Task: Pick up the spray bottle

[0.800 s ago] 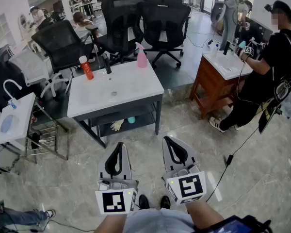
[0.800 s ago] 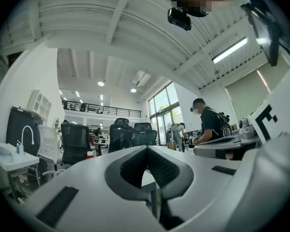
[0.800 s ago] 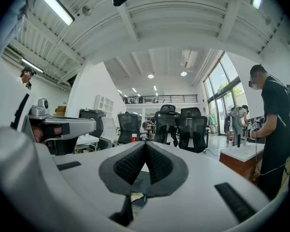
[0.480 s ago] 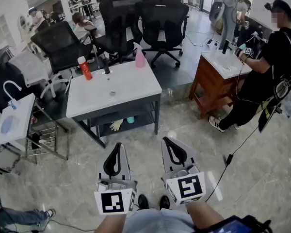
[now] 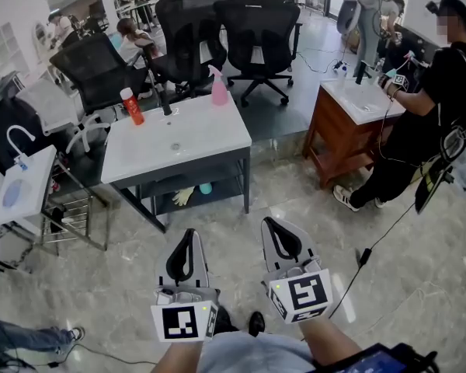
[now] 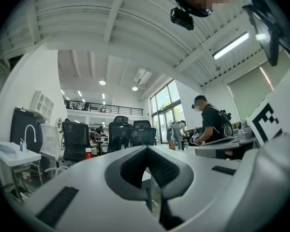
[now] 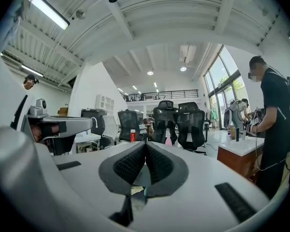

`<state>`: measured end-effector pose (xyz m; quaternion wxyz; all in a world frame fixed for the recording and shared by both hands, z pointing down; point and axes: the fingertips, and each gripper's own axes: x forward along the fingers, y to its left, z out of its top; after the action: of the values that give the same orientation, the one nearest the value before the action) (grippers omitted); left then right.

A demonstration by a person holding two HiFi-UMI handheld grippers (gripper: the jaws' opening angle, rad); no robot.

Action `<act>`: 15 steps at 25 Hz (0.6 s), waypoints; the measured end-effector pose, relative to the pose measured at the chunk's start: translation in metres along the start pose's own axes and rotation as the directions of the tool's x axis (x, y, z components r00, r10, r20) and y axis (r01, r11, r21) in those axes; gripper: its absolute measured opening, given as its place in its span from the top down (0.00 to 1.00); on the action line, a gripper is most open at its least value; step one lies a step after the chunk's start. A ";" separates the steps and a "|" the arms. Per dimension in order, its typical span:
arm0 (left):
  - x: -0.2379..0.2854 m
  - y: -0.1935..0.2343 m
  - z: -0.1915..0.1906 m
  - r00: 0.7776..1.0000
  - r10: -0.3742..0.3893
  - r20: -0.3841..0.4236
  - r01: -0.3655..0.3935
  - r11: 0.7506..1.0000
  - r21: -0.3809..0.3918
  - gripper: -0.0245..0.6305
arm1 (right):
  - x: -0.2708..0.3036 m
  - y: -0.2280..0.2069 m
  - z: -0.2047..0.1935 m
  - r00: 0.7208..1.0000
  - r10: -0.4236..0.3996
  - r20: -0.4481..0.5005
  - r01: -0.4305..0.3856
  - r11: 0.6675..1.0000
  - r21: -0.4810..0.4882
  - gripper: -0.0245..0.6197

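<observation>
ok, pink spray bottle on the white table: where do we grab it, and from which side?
Likely the body below the trigger head, coming in level from the near side. The pink spray bottle stands upright at the white table's far edge, chairs behind it, nozzle jutting left in the head view, bare tabletop in front.

spray bottle point(image 5: 219, 86) small in head view, nozzle detail unclear; in right gripper view base hidden behind right gripper point(image 7: 145, 146). red bottle point(image 5: 130, 106) label unreadable. pale thing point(image 5: 185, 198) under table point(image 5: 210, 138) too small to tell. legs point(image 5: 31, 339) lower left cut by edge.
</observation>
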<state>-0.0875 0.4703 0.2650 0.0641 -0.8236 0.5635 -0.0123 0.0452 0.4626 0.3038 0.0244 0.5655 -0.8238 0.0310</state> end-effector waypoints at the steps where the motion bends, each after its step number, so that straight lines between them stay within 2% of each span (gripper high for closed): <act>1: 0.001 -0.003 -0.003 1.000 0.001 -0.007 -0.001 1.000 -0.002 0.94 | 0.000 -0.004 -0.001 1.000 -0.002 -0.001 0.002 1.000 -0.002 0.94; 8: 0.021 -0.001 -0.009 1.000 0.023 -0.017 -0.023 1.000 -0.011 0.94 | 0.012 -0.023 -0.001 1.000 -0.009 -0.003 0.009 1.000 -0.003 0.94; 15: 0.072 0.036 -0.035 0.999 0.027 -0.029 -0.028 0.999 -0.020 0.94 | 0.077 -0.031 -0.015 1.000 -0.012 -0.020 0.011 1.000 -0.004 0.94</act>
<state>-0.0981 0.3873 0.2919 0.0476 -0.8162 0.5756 -0.0174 0.0463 0.3807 0.3256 0.0337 0.5699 -0.8203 0.0351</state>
